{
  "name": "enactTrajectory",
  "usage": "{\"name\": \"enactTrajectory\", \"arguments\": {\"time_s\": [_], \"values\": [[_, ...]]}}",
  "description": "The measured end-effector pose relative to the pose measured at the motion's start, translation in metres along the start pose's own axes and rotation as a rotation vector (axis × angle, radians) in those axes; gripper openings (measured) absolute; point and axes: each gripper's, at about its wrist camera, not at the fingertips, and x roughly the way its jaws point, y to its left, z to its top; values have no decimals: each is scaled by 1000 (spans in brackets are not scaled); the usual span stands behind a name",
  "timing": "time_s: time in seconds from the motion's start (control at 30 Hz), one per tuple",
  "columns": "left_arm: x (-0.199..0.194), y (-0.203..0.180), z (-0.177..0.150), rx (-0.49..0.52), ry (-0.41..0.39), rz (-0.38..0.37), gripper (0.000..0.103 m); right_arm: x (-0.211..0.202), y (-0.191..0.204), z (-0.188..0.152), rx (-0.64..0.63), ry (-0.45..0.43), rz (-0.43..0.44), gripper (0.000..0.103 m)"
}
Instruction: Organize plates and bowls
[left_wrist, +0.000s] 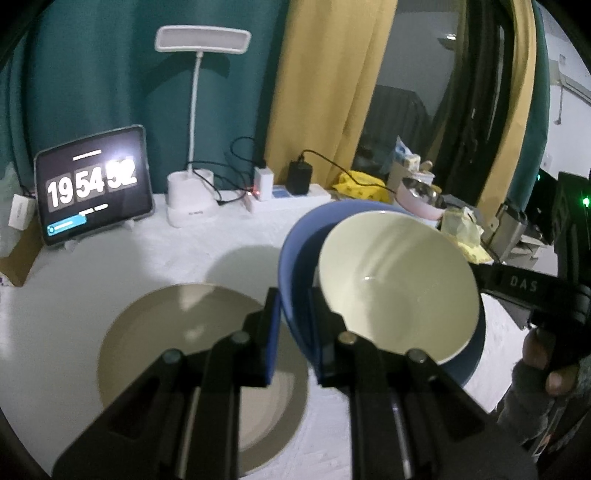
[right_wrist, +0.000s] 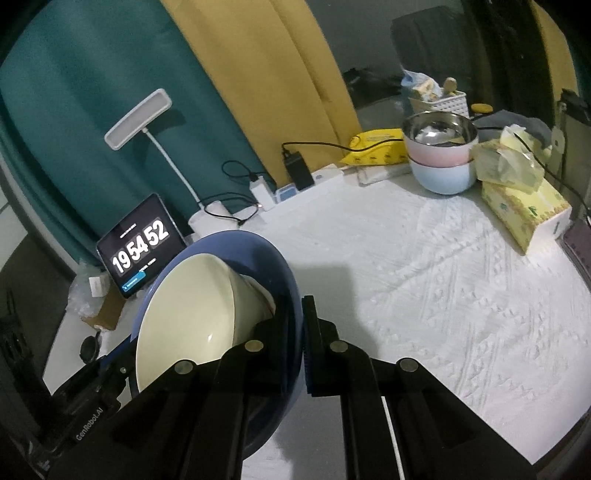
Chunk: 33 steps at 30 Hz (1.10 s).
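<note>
Left wrist view: we see the left gripper (left_wrist: 293, 332) tilted downward, clamped on the near rim of the blue bowl (left_wrist: 295, 266), held above the table (left_wrist: 55, 314); the right gripper (right_wrist: 301, 343) clamps the opposite rim. We count one cream bowl (left_wrist: 399, 288) nested inside, one beige plate (left_wrist: 147, 332) on the table, and two stacked bowls (right_wrist: 439, 162) at the far edge.

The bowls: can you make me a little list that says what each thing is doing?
blue bowl: held off the table, rim pinched on both sides
cream bowl: sits inside the blue bowl
left gripper: shut on the blue bowl's rim
right gripper: shut on the opposite rim
beige plate: flat on the white tablecloth
</note>
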Motion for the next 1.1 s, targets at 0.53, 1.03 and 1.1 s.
{"name": "enactTrajectory", "arguments": {"time_s": [0.53,1.03,1.1], "values": [[-32,70,-4,-80,-38,86,13,38,70,-6,-63,80,95,8],[-23,118,-25,-140,31,145,13,83,99,-27,-96,181,101,8],[-22,120,-27,-143,38,148,13,87,99,-28,-94,189,100,8]]}}
